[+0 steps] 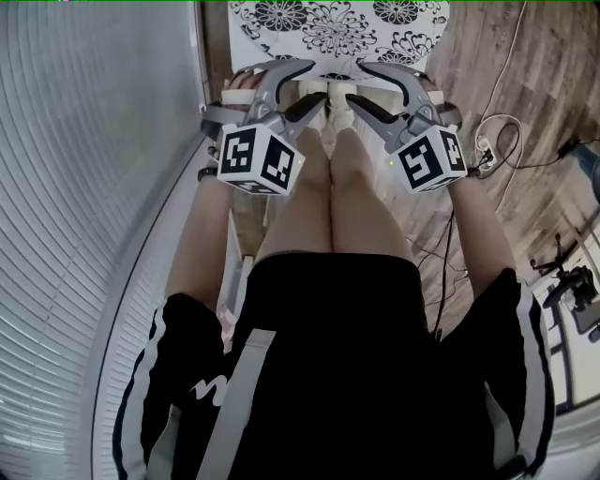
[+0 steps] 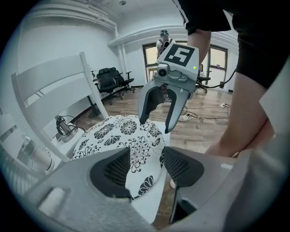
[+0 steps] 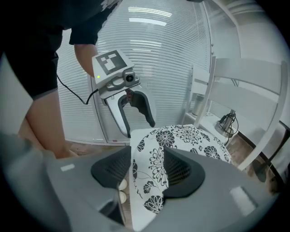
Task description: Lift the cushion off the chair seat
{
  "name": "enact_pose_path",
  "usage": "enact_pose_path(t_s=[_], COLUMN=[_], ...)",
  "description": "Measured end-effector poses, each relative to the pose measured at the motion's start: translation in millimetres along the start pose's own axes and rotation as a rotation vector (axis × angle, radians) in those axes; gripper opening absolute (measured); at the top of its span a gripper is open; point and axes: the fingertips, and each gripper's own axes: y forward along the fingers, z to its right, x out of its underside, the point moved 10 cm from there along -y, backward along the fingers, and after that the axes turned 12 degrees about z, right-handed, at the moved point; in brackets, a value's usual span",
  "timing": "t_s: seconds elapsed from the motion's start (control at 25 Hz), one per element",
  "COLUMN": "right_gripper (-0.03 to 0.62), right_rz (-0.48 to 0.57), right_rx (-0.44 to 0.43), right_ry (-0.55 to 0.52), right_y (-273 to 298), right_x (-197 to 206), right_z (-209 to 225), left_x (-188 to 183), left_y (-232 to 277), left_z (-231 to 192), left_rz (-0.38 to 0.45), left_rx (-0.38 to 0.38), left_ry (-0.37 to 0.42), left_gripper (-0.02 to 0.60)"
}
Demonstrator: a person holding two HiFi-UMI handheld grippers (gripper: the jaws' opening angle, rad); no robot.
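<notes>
On the white chair point(image 2: 50, 86) the floral cushion point(image 1: 337, 23) lies unlifted, its front edge before the wide-open, empty left gripper point(image 1: 319, 82) and right gripper point(image 1: 356, 84), so gripping and lifting remain.

It looked like an office or studio room. Black swivel chairs point(image 2: 111, 80) stood at ten o'clock near tall windows point(image 2: 149, 56). White slatted blinds point(image 3: 154, 59) lined one wall, and a power strip point(image 1: 485, 147) with cables lay on the wood-plank floor point(image 1: 525, 66).

Cushion point(image 2: 118, 136): white, black flower print, lying flat on white chair point(image 2: 45, 77) seat.
</notes>
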Motion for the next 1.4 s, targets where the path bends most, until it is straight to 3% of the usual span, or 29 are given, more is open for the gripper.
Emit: enact_pose_path(t_s=[0.56, 0.8, 1.04, 1.4], right_gripper=[0.206, 0.216, 0.224, 0.225], right_rz=[-0.151, -0.225, -0.257, -0.316], right_rx=[-0.032, -0.036, -0.062, -0.078], right_ry=[0.059, 0.122, 0.13, 0.112], right_y=[39, 50, 64, 74], right_x=[47, 62, 70, 75], right_z=[-8, -10, -16, -18], left_x=[28, 41, 65, 73], left_y=[44, 61, 74, 81], left_z=[15, 25, 22, 18], left_rz=[-0.101, -0.166, -0.241, -0.29], left_rx=[0.071, 0.089, 0.093, 0.113], left_ry=[0.004, 0.042, 0.013, 0.005], left_gripper=[0.239, 0.245, 0.245, 0.216])
